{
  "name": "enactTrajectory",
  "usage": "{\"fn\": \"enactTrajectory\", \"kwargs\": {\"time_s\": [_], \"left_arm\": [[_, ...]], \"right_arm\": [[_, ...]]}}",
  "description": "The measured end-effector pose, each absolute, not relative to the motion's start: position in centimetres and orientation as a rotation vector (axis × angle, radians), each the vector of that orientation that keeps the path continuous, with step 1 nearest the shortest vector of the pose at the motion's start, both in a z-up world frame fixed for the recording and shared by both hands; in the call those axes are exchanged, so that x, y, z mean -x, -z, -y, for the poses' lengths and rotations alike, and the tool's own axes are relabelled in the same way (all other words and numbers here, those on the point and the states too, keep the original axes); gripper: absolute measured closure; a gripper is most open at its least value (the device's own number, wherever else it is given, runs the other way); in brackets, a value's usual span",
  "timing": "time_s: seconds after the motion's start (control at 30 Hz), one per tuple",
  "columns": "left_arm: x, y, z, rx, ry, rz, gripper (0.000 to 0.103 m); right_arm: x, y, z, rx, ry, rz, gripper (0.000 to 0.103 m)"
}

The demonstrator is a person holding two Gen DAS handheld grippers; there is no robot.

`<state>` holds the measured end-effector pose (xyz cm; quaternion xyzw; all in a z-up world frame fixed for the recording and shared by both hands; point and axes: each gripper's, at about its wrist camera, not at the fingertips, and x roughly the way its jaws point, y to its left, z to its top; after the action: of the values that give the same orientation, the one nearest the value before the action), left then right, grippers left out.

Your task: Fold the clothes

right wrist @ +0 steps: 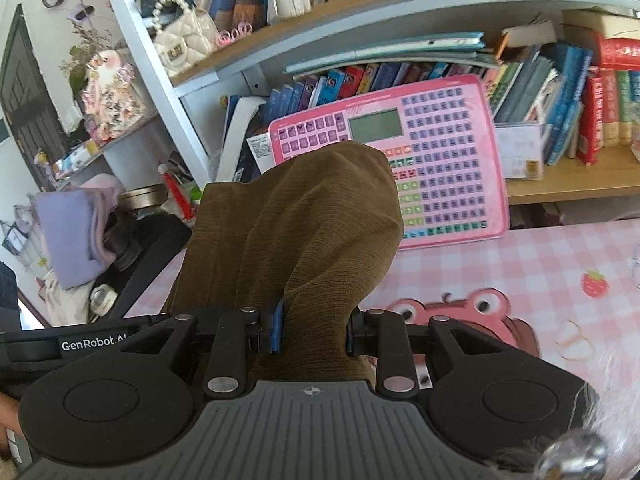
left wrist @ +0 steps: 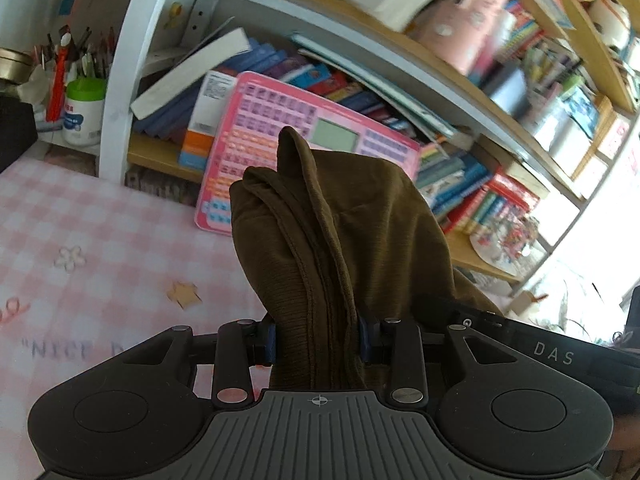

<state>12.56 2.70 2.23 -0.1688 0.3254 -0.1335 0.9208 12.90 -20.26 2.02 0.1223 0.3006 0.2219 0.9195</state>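
Observation:
A brown ribbed garment (left wrist: pixel 320 248) is bunched between the blue pads of my left gripper (left wrist: pixel 318 340), which is shut on it and holds it up above the pink checked table. A hemmed edge runs down its front. In the right wrist view the same brown garment (right wrist: pixel 304 232) fills the middle, and my right gripper (right wrist: pixel 314 330) is shut on another bunch of it. The cloth stands up from both grippers and hides what lies behind it. The other gripper's black body (left wrist: pixel 560 352) shows at the right of the left wrist view.
The pink checked tablecloth (left wrist: pixel 80 240) covers the table, with a pink bear print (right wrist: pixel 460 316). A pink toy keyboard tablet (right wrist: pixel 440 160) leans against a bookshelf (right wrist: pixel 580 184) full of books. A pen holder and white jar (left wrist: pixel 82 112) stand far left. Purple cloth (right wrist: pixel 76 232) lies at the left.

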Motion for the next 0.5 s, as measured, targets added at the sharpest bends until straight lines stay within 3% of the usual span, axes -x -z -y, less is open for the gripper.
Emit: {"fn": "enactTrajectory", "kwargs": {"time_s": [0.5], "left_arm": [[-19.8, 3.2, -8.4, 0.395, 0.296, -0.755, 0.069]], "right_arm": [[-19.5, 3.1, 14.6, -0.292, -0.356, -0.702, 0.077]]}}
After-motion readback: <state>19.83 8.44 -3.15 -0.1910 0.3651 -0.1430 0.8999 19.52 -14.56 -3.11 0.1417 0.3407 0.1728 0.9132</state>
